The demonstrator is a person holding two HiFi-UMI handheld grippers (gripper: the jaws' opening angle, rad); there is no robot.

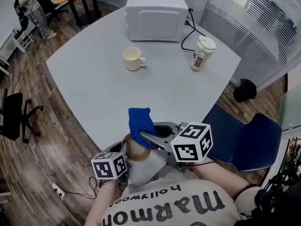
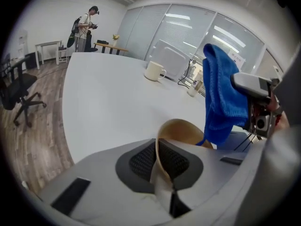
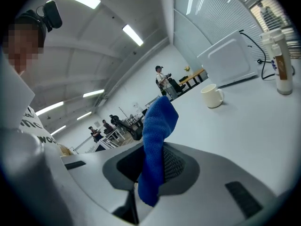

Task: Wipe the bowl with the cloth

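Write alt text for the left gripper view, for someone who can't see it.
The left tongs grip the rim of a tan bowl; a blue cloth hangs just to its right. A cream mug stands on the white table beyond.

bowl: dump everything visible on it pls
The bowl is small, tan and smooth, with a thin wall; it could be wood or plastic. It is tipped on edge, its opening turned towards the cloth. The left gripper is shut on its rim, one pad inside and one outside, holding it above the near edge of the table. The blue cloth, clamped in the right gripper, hangs at its far rim and seems to touch it.
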